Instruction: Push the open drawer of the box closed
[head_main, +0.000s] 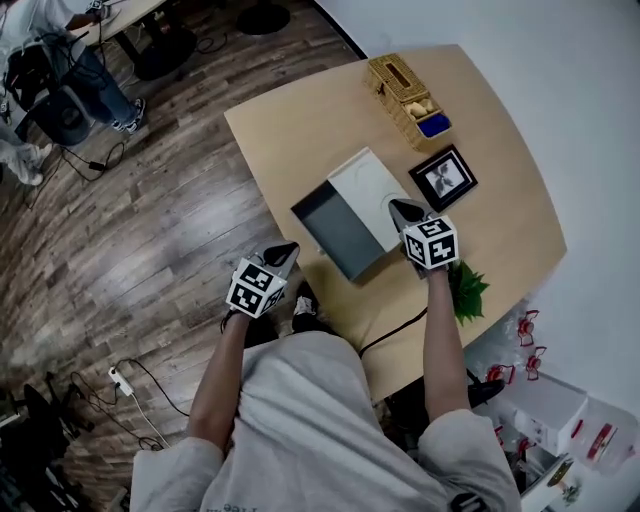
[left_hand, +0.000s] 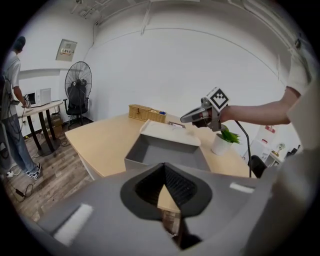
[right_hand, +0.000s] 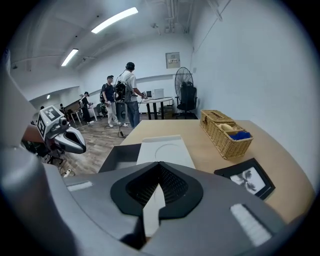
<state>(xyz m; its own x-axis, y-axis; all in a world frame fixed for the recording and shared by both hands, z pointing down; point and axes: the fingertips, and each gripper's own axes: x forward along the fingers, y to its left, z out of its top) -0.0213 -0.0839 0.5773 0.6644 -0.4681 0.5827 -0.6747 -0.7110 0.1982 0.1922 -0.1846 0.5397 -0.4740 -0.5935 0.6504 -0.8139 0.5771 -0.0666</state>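
Note:
A white box (head_main: 367, 186) lies on the wooden table (head_main: 290, 130), its grey drawer (head_main: 336, 230) pulled out toward the table's near edge. My left gripper (head_main: 284, 252) hangs shut off the table's edge, just left of the drawer front and apart from it. My right gripper (head_main: 402, 209) is shut and hovers at the box's right side. In the left gripper view the drawer (left_hand: 167, 152) lies straight ahead beyond the shut tips (left_hand: 165, 169). The right gripper view looks along the box top (right_hand: 165, 149), with the drawer (right_hand: 119, 156) at its left.
A wicker basket (head_main: 405, 95) and a framed picture (head_main: 443, 178) sit beyond the box. A small potted plant (head_main: 466, 286) stands by my right arm at the table's near edge. People (right_hand: 128, 92) stand by desks across the wooden floor (head_main: 120, 230).

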